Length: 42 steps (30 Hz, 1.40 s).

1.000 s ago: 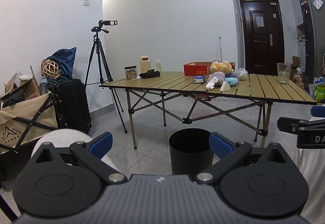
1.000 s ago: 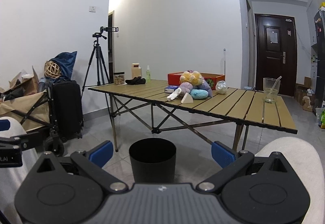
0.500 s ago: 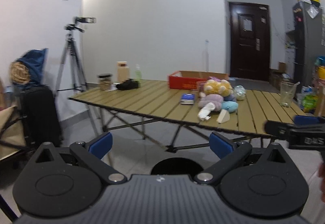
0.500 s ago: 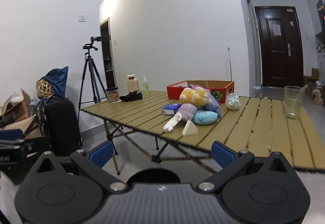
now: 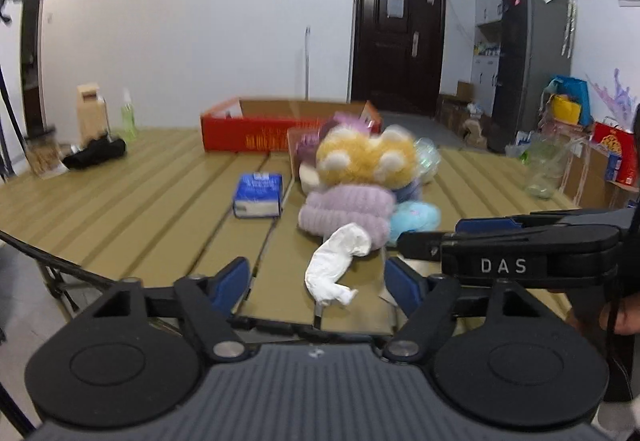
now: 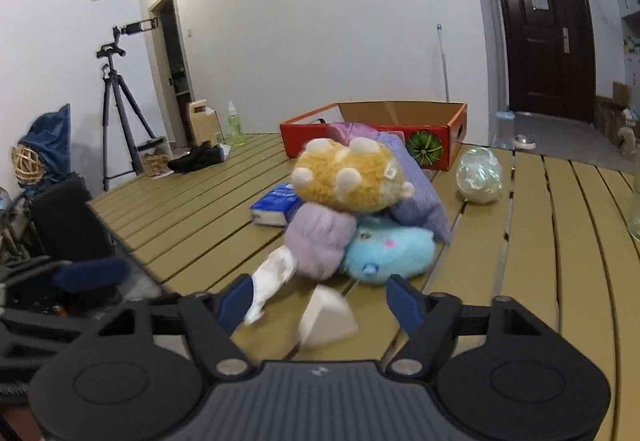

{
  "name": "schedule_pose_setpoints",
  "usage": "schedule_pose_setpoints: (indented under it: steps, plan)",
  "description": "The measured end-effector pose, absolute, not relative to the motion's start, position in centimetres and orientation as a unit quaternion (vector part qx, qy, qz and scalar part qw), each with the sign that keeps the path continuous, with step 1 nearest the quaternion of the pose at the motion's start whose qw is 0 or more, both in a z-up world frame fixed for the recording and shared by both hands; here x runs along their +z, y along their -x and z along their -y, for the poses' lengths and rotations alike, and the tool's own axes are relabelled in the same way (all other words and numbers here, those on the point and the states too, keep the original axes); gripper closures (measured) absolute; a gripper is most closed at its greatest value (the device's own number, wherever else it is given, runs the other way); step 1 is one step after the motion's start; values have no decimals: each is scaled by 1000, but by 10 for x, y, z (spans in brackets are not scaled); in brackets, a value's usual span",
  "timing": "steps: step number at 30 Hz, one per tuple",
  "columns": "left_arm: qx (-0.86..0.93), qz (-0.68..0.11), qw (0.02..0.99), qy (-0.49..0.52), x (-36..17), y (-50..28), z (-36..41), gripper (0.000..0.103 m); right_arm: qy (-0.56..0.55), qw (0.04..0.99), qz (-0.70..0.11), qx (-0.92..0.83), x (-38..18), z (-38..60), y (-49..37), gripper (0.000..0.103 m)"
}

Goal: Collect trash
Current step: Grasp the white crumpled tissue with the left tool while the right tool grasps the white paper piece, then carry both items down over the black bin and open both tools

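Both grippers are at the near edge of the table (image 5: 132,201), fingers spread wide and holding nothing — we judge this the approach step. Our left gripper (image 5: 318,275) frames the crumpled white tissue (image 5: 338,265); our right gripper (image 6: 320,295) frames a pale wedge-shaped scrap (image 6: 326,317) (blurred). Next we advance and close, avoiding the plush toys (image 6: 348,209) just behind.

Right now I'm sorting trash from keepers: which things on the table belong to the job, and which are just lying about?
Job:
crumpled white tissue
white paper wedge
crumpled clear plastic

Lying about:
plush toys
blue book
red box
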<state>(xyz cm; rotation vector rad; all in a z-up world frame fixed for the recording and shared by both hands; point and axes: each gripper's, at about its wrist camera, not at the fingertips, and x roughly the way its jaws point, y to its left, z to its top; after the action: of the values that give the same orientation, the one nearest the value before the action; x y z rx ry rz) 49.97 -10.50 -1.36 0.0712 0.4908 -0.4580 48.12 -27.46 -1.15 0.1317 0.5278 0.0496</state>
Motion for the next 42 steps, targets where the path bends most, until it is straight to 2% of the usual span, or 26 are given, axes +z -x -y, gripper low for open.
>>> schedule_pose_setpoints:
  steps: [4,6,10,12,15,19,24,29,36,42]
  plan:
    - [-225,-280,933,-13,-40,-536,115,37,-98,955,-276,39,-40,291,-498,53]
    - [-228,-300,926,-2,-49,-548,118,50,-123,953,-270,61,-46,300,-497,53]
    - [-244,-295,924,-14,-52,-553,127,66,-126,949,-276,92,-47,302,-496,65]
    - [-244,-291,925,-21,-54,-552,131,79,-115,945,-285,108,-51,297,-496,71]
    - [-231,-282,931,-29,-56,-548,133,88,-73,953,-277,101,-52,285,-491,73]
    - [-229,-278,933,-17,-47,-539,125,90,-74,956,-270,92,-48,284,-487,77]
    - [-219,-246,944,-12,-24,-501,88,91,-72,959,-246,117,-33,273,-473,77]
    - [-179,-251,951,-5,-22,-465,36,91,-56,947,-257,187,-28,230,-464,77]
    - [-137,-342,930,0,-78,-471,0,90,17,919,-325,221,-59,170,-463,75]
    - [-100,-450,887,24,-138,-525,-4,90,85,888,-401,209,-108,142,-482,73]
